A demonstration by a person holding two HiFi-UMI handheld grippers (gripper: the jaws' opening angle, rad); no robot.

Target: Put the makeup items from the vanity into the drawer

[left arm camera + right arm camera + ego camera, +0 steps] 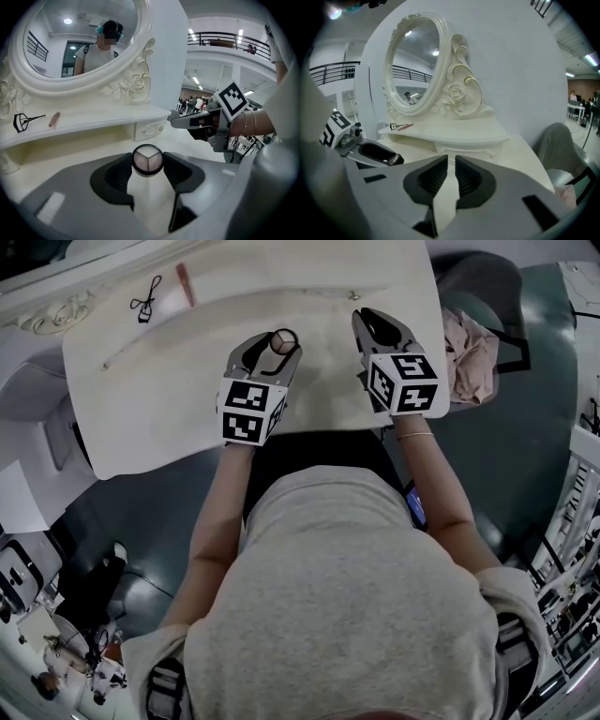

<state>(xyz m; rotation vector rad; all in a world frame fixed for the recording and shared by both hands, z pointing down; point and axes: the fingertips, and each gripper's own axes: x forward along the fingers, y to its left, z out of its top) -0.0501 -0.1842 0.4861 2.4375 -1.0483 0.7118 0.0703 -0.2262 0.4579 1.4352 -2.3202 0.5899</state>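
Both arms reach forward over the desk's (187, 352) near edge, tilted down: my left gripper (279, 345) clamps a round compact (147, 159), my right gripper (451, 162) is closed and empty.

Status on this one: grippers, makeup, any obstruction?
Left gripper shut on round compact. Right gripper shut, empty. Eyelash curler and pink stick on shelf. Drawer closed; nothing else blocking.

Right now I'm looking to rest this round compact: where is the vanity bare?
The vanity top is bare left of the left hand-held gripper and between it and the right hand-held gripper. The back shelf is free on its right; its left end holds the eyelash curler and a pink stick.
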